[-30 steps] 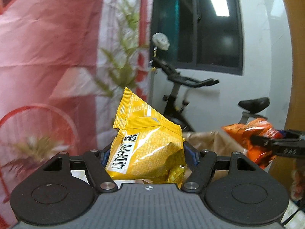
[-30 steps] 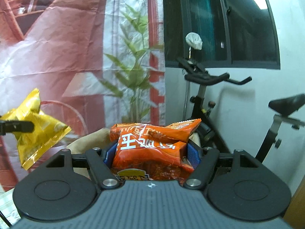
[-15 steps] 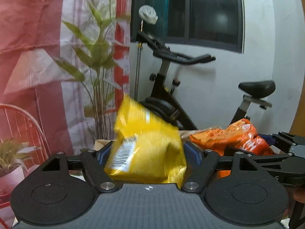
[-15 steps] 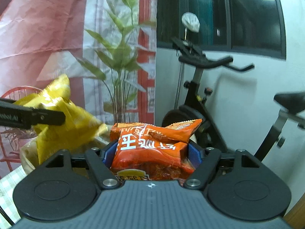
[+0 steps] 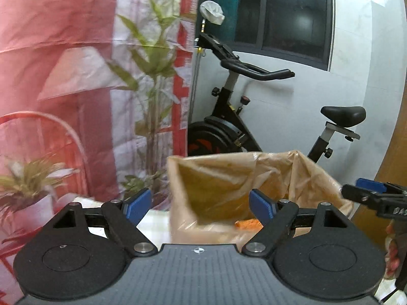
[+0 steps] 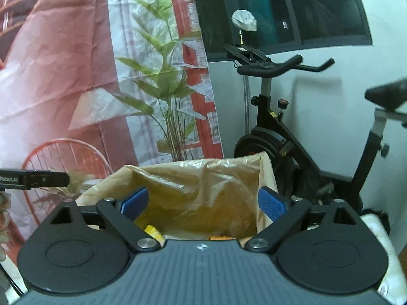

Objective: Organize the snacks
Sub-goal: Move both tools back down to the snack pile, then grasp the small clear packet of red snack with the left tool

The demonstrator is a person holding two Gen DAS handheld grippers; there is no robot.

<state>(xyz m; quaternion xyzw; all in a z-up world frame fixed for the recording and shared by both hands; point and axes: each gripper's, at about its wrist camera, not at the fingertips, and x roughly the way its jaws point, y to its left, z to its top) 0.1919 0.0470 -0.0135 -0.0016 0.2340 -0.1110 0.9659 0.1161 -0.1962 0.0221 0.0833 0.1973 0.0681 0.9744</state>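
Down inside the tan plastic bag only slivers of the snacks show: a yellow packet and an orange packet, mostly hidden by the claw bodies. The left claw and right claw gape wide above the bag's mouth, gripping nothing. A second ago each clenched its packet.

left gripper: jaws spread, empty | right gripper: jaws spread, empty

Left tool, right tool: black linkages, blue pads, silver screws, possibly ribbed grey housing.
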